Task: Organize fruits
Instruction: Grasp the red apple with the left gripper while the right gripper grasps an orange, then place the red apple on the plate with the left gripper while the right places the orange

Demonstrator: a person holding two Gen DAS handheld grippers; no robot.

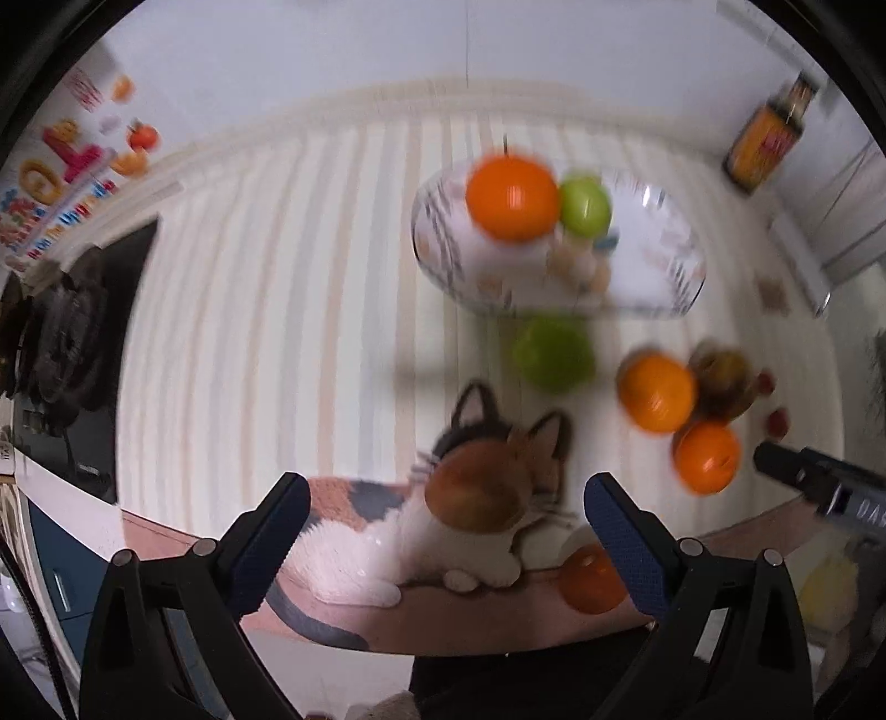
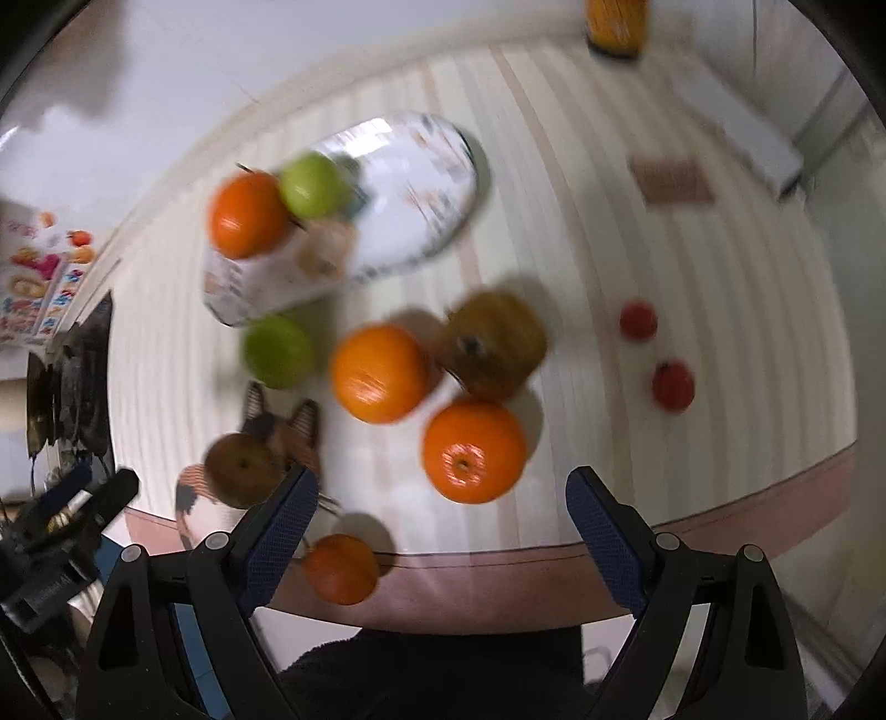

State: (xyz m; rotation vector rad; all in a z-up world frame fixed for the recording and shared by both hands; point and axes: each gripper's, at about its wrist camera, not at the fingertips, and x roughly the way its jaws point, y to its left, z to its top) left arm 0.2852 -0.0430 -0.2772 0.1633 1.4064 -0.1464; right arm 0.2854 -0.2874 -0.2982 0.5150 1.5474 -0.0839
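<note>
A patterned oval plate (image 1: 653, 266) (image 2: 421, 194) on the striped table holds an orange (image 1: 512, 198) (image 2: 246, 215) and a green apple (image 1: 584, 206) (image 2: 311, 184). On the table lie another green apple (image 1: 552, 354) (image 2: 278, 350), two oranges (image 1: 656, 393) (image 1: 707, 457) (image 2: 379, 373) (image 2: 474, 451), a brownish fruit (image 1: 725, 382) (image 2: 493, 343), two small red fruits (image 2: 638, 320) (image 2: 672, 385), a small orange at the table edge (image 1: 592, 579) (image 2: 340, 567) and a brown round fruit (image 1: 476, 490) (image 2: 243, 469). My left gripper (image 1: 446, 540) is open and empty. My right gripper (image 2: 443, 531) is open and empty, just before the near orange.
A calico cat figure (image 1: 443, 531) (image 2: 288, 426) lies at the table's near edge. An orange-labelled bottle (image 1: 767, 138) (image 2: 616, 25) stands at the far side. A dark stove (image 1: 72, 343) is at the left. The right gripper's body (image 1: 819, 487) shows in the left wrist view.
</note>
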